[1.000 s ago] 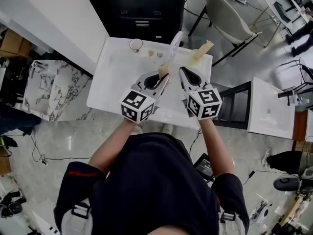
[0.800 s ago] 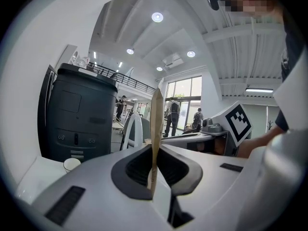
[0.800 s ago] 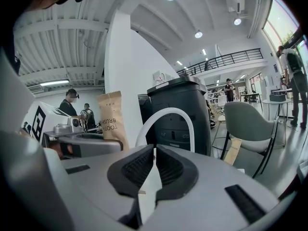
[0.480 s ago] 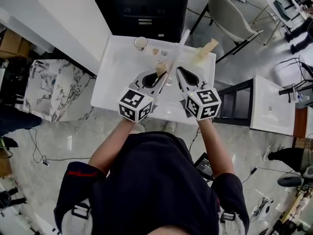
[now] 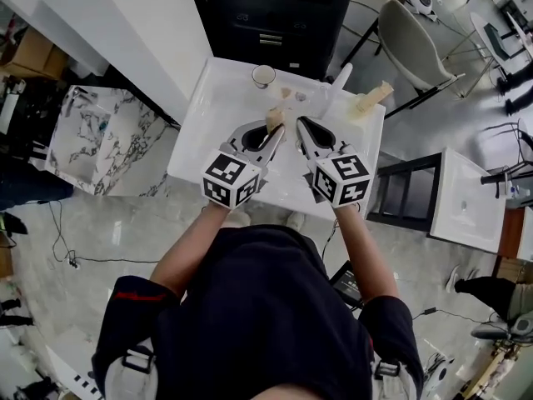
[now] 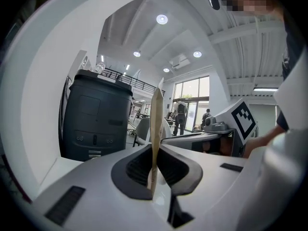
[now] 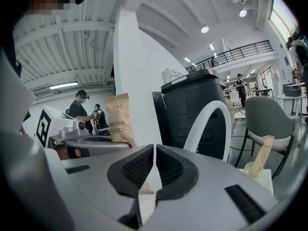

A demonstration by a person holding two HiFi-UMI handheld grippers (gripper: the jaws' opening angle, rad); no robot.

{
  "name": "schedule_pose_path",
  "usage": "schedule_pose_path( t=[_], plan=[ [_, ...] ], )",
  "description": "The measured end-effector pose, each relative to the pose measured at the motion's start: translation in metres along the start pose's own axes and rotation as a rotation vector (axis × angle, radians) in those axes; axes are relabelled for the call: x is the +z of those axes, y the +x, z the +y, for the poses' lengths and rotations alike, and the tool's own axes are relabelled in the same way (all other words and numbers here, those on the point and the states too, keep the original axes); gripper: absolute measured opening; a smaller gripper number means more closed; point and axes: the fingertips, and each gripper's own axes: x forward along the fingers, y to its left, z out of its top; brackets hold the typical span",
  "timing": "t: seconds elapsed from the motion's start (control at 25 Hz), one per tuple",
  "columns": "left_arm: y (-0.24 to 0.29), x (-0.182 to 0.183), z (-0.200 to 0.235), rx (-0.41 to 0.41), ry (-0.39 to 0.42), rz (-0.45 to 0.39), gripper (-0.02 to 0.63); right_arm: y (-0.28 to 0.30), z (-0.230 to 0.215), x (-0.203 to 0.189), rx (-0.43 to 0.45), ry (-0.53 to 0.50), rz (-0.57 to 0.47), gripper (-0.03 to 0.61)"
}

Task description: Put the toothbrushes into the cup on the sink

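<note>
Here, left gripper [image 6: 154, 150] pinching toothbrush packet [image 6: 156, 114] edge-on, right gripper [image 7: 154, 153] closed, seeing its lettering

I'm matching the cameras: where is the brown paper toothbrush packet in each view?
Head view: brown paper toothbrush packet at upper centre.
Left gripper view: packet edge-on, upright in the jaws.
Right gripper view: packet left of centre, print showing.
Shared landmark: the dark cabinet behind.
</note>
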Motion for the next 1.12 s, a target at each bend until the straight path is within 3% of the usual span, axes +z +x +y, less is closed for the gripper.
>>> schedule_pose_path(
  t=[0.52,1.12],
  plan=[
    [-0.027,-0.011,0.067,0.09,-0.039,0.015,0.032,0.071,0.034,-0.009,0.08,0.0,0.051,0.043],
    [-0.016,-0.02,0.148,0.056,-0.056,0.062,0.032,0.149,0.03,-0.015,0.045,0.004,0.116,0.043]
  ],
)
